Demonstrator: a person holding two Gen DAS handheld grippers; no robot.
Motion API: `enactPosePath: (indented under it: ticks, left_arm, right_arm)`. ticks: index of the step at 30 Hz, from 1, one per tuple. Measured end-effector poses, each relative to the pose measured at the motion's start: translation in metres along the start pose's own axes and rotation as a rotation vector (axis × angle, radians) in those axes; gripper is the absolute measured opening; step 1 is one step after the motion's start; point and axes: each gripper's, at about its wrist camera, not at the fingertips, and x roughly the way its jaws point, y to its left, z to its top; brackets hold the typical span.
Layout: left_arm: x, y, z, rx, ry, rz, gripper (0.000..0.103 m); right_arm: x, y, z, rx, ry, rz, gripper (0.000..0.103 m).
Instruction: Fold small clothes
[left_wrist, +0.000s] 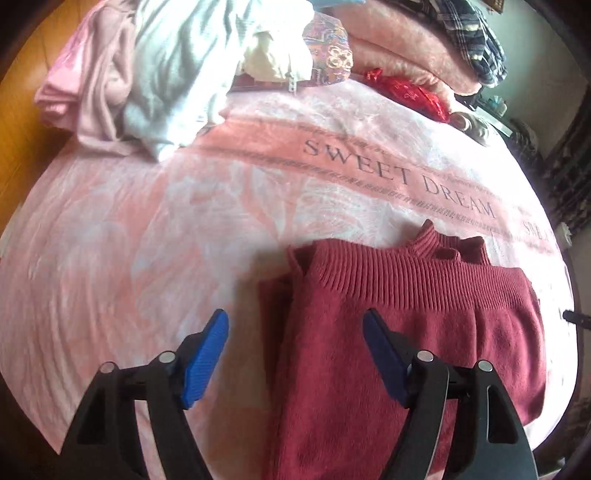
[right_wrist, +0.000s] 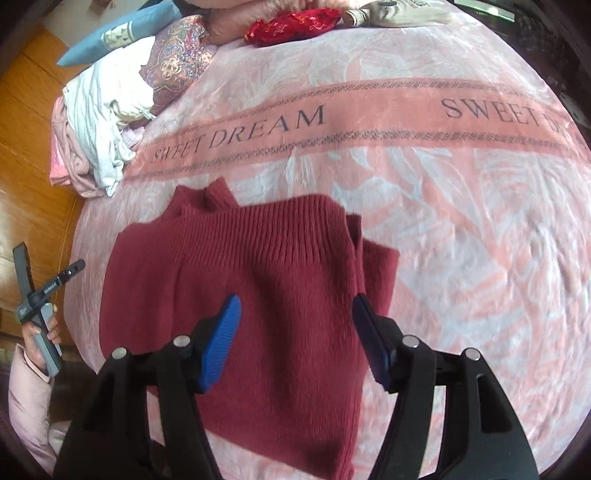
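Soft daylight, fisheye-bent edges with dark corners, mild blur throughout, and a soft shadow beside the red sweater (left_wrist: 406, 332) on its left.

The left gripper (left_wrist: 295, 354) is hovering with its blue pads (left_wrist: 205, 363) spread wide, holding nothing. The right gripper (right_wrist: 295, 339) is doing likewise (jaws equally parted). The person's left hand (right_wrist: 44, 332) is gripping its handle.

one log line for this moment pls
left tool open, empty | right tool open, empty | red sweater partly folded on pink blanket
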Motion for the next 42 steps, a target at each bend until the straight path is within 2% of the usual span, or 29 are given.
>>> enactPosePath:
  ticks: [2, 4, 5, 8, 10, 11, 12, 13, 14, 16, 18, 20, 22, 24, 25, 28, 29, 30, 31, 33, 36, 37, 40, 42]
  left_arm:
    - [0.025, -0.010, 0.013, 0.035, -0.004, 0.013, 0.076]
    - [0.048, -0.012, 0.020, 0.025, 0.009, -0.033, 0.076]
    - [0.061, -0.012, 0.025, 0.005, 0.025, -0.069, 0.076]
    - [0.093, -0.011, 0.013, -0.081, 0.128, -0.158, 0.076]
    - [0.109, -0.012, 0.008, -0.093, 0.175, -0.172, 0.075]
    - [0.110, -0.014, 0.006, -0.072, 0.167, -0.164, 0.074]
    - [0.109, -0.016, 0.005, -0.052, 0.165, -0.157, 0.073]
    - [0.108, -0.019, 0.005, -0.033, 0.164, -0.145, 0.064]
    - [0.106, -0.022, 0.005, -0.016, 0.160, -0.122, 0.057]
    - [0.101, -0.021, 0.008, -0.032, 0.160, -0.155, 0.028]
    - [0.099, -0.022, 0.012, -0.067, 0.185, -0.182, 0.018]
    - [0.093, -0.022, 0.017, -0.057, 0.159, -0.165, 0.016]
    - [0.095, -0.025, 0.018, -0.018, 0.145, -0.131, 0.016]
    - [0.109, -0.021, 0.013, -0.040, 0.157, -0.121, 0.017]
    - [0.113, -0.022, 0.009, -0.038, 0.147, -0.113, 0.019]
    - [0.109, -0.031, 0.006, 0.031, 0.113, -0.058, 0.023]
    - [0.104, -0.034, 0.007, 0.048, 0.104, -0.038, 0.026]
    - [0.100, -0.035, 0.007, 0.055, 0.094, -0.023, 0.034]
    - [0.093, -0.036, 0.008, 0.061, 0.084, -0.002, 0.047]
    - [0.079, -0.035, 0.011, 0.065, 0.075, 0.040, 0.063]
    - [0.046, -0.031, 0.010, 0.026, 0.041, 0.055, 0.064]
    - [0.038, -0.030, 0.008, 0.009, 0.041, 0.059, 0.064]
    - [0.015, -0.038, -0.010, -0.022, 0.052, -0.007, 0.064]
    - [0.009, -0.048, -0.027, 0.015, 0.070, -0.018, 0.064]
  right_arm:
    - [0.020, -0.005, 0.015, -0.010, 0.039, -0.006, 0.071]
    - [0.037, -0.011, 0.021, -0.029, 0.054, -0.005, 0.073]
    - [0.044, -0.016, 0.026, -0.023, 0.057, 0.003, 0.077]
    - [0.070, -0.025, 0.033, -0.013, 0.121, 0.058, 0.079]
    - [0.082, -0.028, 0.029, -0.049, 0.155, 0.034, 0.077]
    - [0.087, -0.028, 0.028, -0.068, 0.159, 0.029, 0.067]
    - [0.087, -0.028, 0.029, -0.080, 0.147, 0.027, 0.061]
    - [0.083, -0.029, 0.029, -0.085, 0.138, 0.044, 0.042]
    - [0.079, -0.030, 0.031, -0.075, 0.134, 0.090, 0.015]
    - [0.063, -0.028, 0.033, -0.086, 0.101, 0.117, 0.009]
    - [0.049, -0.027, 0.036, -0.100, 0.071, 0.117, 0.009]
    - [0.045, -0.034, 0.038, -0.059, 0.052, 0.080, 0.005]
    - [0.057, -0.045, 0.038, -0.021, 0.066, 0.033, 0.005]
    - [0.080, -0.056, 0.031, 0.023, 0.106, 0.028, 0.005]
    - [0.086, -0.057, 0.030, 0.030, 0.098, 0.029, 0.007]
    - [0.080, -0.053, 0.031, 0.023, 0.092, 0.009, 0.008]
    - [0.074, -0.051, 0.030, 0.022, 0.085, 0.000, 0.018]
    - [0.068, -0.049, 0.030, 0.026, 0.076, -0.004, 0.025]
    - [0.062, -0.047, 0.028, 0.027, 0.069, -0.006, 0.032]
    - [0.045, -0.042, 0.021, 0.012, 0.068, -0.010, 0.032]
    - [0.017, -0.038, 0.003, 0.038, 0.056, 0.002, 0.036]
    - [0.007, -0.038, -0.007, 0.052, 0.054, 0.018, 0.044]
    - [-0.008, -0.034, -0.039, 0.048, 0.079, 0.044, 0.057]
    - [-0.009, -0.035, -0.060, 0.045, 0.113, 0.056, 0.059]
